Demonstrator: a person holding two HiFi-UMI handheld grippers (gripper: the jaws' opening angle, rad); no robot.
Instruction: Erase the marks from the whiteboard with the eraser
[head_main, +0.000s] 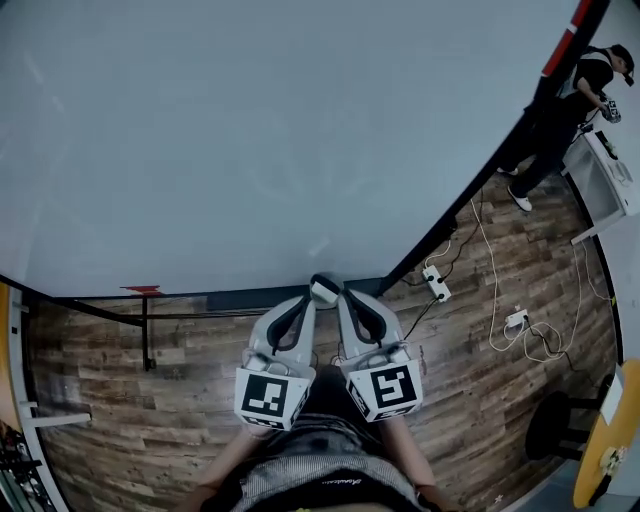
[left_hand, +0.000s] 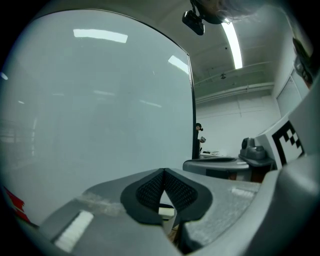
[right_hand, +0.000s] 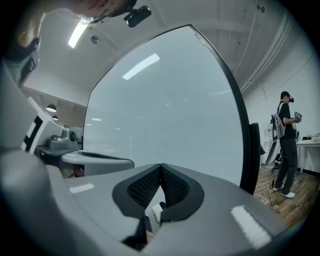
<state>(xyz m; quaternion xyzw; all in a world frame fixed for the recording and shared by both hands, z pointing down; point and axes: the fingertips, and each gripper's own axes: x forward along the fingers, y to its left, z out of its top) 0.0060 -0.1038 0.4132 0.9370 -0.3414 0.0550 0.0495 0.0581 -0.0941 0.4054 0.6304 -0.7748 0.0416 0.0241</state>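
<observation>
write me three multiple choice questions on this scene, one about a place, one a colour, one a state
1. Where does the other person stand relative to the whiteboard?
A. past its left edge
B. in front of its middle
C. past its right edge

2. What colour is the floor?
A. grey
B. brown
C. white

3. How do the right gripper's jaws stand?
A. shut, tips together
B. wide apart
C. clamped on a marker pen

Answers:
1 C: in the head view the person is beyond the board's black right edge.
2 B: brown wood-look planks show all round.
3 A: in the right gripper view the pads meet at the tips.
</observation>
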